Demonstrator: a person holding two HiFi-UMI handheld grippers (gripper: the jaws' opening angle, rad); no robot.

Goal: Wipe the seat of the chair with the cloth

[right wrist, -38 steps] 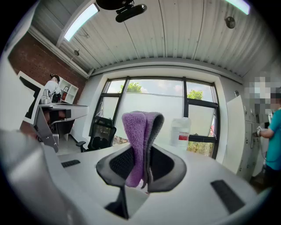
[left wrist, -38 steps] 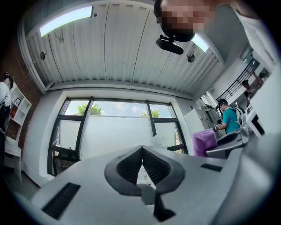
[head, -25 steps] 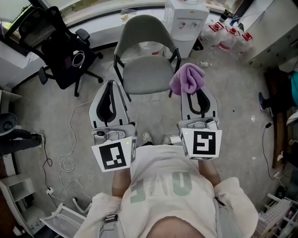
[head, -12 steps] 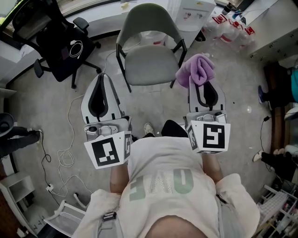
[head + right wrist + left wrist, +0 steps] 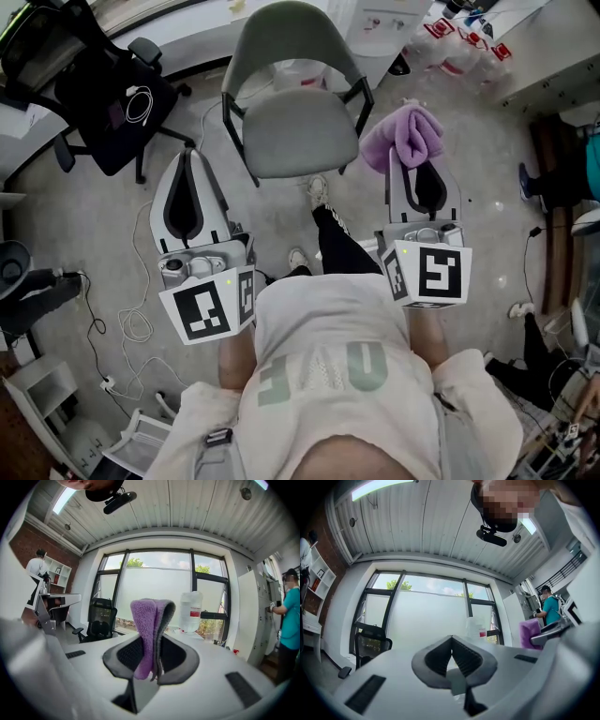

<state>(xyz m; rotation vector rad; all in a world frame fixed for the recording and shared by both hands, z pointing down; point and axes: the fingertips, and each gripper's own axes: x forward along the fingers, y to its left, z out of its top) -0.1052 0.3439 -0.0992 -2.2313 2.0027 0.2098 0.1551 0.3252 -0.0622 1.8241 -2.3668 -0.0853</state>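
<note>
You are holding the cloth point(image 5: 403, 136) beside the chair point(image 5: 291, 141).
Your right gripper point(image 5: 417, 167) is clamping the purple cloth just off the chair's front right corner; your left gripper point(image 5: 187, 157) is hovering off its front left corner, jaws together, gripping nothing.

Two chairs: one grey chair point(image 5: 291, 127), one black chair point(image 5: 89, 94). One cloth point(image 5: 405, 136). Two tongs: left tongs point(image 5: 187, 159), right tongs point(image 5: 414, 169). One water jug point(image 5: 191, 611).
</note>
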